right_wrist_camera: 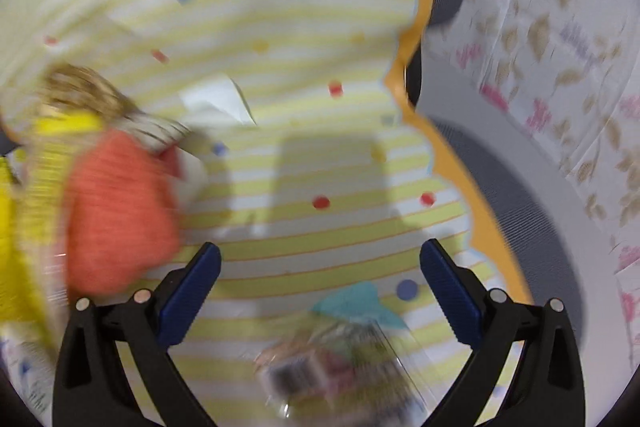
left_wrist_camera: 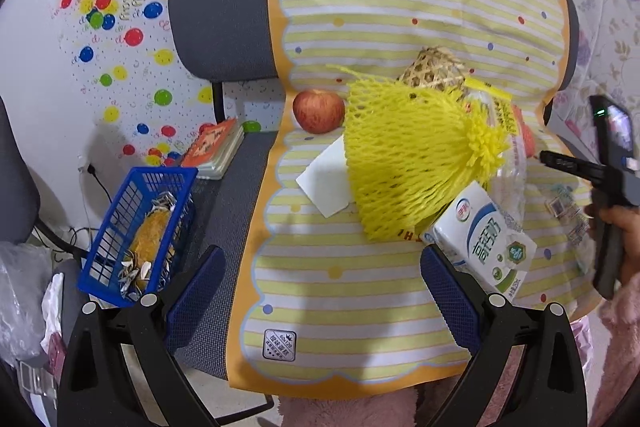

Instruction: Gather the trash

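Observation:
On a striped yellow cloth (left_wrist_camera: 352, 303) over a chair lie a yellow foam fruit net (left_wrist_camera: 404, 163), a white milk carton (left_wrist_camera: 486, 239), a white paper scrap (left_wrist_camera: 326, 183), a clear plastic bag (left_wrist_camera: 508, 131) and a clear wrapper (left_wrist_camera: 568, 215). My left gripper (left_wrist_camera: 322, 285) is open above the cloth, short of the net and carton. My right gripper (right_wrist_camera: 320, 277) is open; a clear wrapper with a teal patch (right_wrist_camera: 344, 347) lies blurred between its fingers. An orange thing (right_wrist_camera: 120, 207) and a paper scrap (right_wrist_camera: 220, 103) lie to its left.
A blue basket (left_wrist_camera: 136, 231) holding wrappers sits at the chair's left edge. A red apple (left_wrist_camera: 318, 111) and a woven bamboo basket (left_wrist_camera: 434, 69) stand at the back. Books (left_wrist_camera: 216, 149) lie on the seat. The other gripper's body (left_wrist_camera: 608, 179) is at the right.

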Tool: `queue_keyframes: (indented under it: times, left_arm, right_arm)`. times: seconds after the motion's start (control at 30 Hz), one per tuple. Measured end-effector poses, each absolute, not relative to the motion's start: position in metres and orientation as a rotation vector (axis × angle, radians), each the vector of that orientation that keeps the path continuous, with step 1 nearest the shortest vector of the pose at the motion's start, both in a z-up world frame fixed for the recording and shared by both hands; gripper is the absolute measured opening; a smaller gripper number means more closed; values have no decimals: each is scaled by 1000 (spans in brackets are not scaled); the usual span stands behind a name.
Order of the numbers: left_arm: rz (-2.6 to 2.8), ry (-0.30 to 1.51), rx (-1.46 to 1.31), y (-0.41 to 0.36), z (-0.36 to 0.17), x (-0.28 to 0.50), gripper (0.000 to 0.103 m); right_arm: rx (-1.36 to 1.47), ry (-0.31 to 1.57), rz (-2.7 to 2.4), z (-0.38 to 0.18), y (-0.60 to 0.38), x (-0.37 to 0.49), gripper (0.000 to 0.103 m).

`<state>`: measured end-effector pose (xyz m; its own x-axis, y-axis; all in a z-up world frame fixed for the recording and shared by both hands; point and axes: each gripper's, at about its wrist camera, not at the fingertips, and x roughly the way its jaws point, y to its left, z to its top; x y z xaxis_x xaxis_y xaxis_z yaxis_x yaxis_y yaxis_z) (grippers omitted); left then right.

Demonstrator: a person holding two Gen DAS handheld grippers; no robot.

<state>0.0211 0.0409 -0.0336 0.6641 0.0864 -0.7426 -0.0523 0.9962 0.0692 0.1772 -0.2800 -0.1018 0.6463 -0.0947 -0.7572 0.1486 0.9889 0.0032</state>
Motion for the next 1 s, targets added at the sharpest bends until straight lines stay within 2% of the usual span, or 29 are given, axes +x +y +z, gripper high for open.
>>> queue_keyframes:
  times: [0.1, 0.33, 0.67, 1.0]
  left_arm:
    - [64, 822, 34, 37, -29, 20, 96]
    - [-7, 828, 12, 26, -27, 19, 96]
    - [-100, 808, 53, 8, -41, 34, 96]
    - [-132, 812, 128, -45, -67, 108, 94]
  right_arm:
    - [10, 785, -116, -63, -265, 140, 97]
    - [-4, 705, -122, -21, -258, 69, 97]
    - [30, 691, -86, -15, -266, 17, 97]
    - [60, 685, -105, -19, -280, 7, 97]
